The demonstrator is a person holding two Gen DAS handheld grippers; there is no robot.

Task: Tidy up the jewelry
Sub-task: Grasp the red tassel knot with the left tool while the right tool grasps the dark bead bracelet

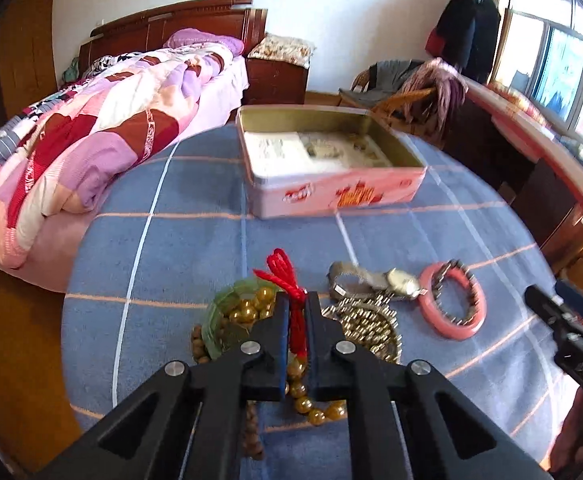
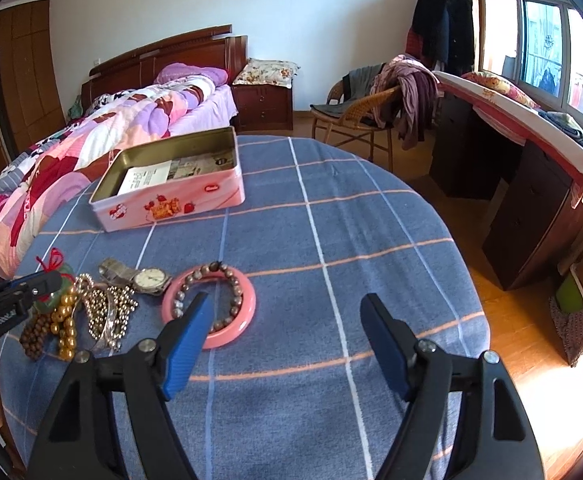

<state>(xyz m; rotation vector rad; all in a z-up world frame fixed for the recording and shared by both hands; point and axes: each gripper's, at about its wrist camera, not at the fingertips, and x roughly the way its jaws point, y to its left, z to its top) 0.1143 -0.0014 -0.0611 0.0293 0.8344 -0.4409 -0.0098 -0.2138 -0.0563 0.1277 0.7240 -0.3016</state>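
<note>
My left gripper (image 1: 298, 300) is shut on the red cord (image 1: 281, 270) of a green jade pendant (image 1: 223, 312), low over a heap of golden beads (image 1: 251, 312) and brown wooden beads (image 2: 35, 332). To the right of the heap lie a silver ball chain (image 1: 367, 324), a wristwatch (image 1: 399, 280) and a pink bangle (image 1: 451, 330) with a bead bracelet (image 2: 231, 280) inside it. My right gripper (image 2: 287, 300) is open above the cloth, its left finger over the pink bangle (image 2: 247, 300), nothing between the pads. An open pink tin (image 1: 331, 196) stands further back.
The jewelry lies on a round table under a blue checked cloth (image 2: 331, 240). The tin (image 2: 179, 200) holds paper inserts. Behind the table are a bed with a patchwork quilt (image 2: 111, 132), a wicker chair with clothes (image 2: 371, 112) and a dark desk (image 2: 531, 200) by the window.
</note>
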